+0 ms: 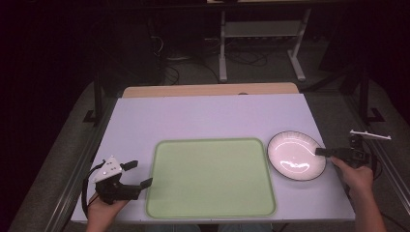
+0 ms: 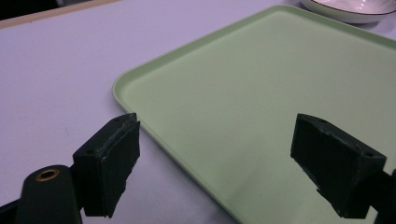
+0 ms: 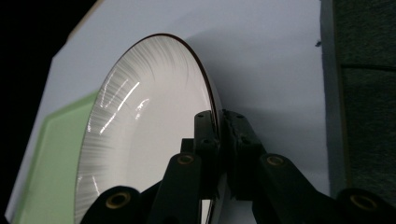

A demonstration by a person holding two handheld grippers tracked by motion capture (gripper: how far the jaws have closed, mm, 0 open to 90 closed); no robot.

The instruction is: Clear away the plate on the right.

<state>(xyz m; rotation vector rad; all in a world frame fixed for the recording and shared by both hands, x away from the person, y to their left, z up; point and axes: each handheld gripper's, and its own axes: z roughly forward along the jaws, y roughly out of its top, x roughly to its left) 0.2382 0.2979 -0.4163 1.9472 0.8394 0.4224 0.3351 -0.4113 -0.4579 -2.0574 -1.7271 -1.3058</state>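
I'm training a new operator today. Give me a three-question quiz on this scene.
1. True or false: the right gripper is shut on the plate rim.
2. What lies between the two grippers on the table? A) a bowl B) a green tray C) a cup
3. Fill in: the left gripper jaws stand ____.

Key: 1 true; 2 B; 3 open, nothing between them, beside the tray's left edge.

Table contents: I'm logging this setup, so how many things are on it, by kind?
Trays: 1, the green tray
Plates: 1, the white plate, its rim clamped in the right gripper
Total: 2
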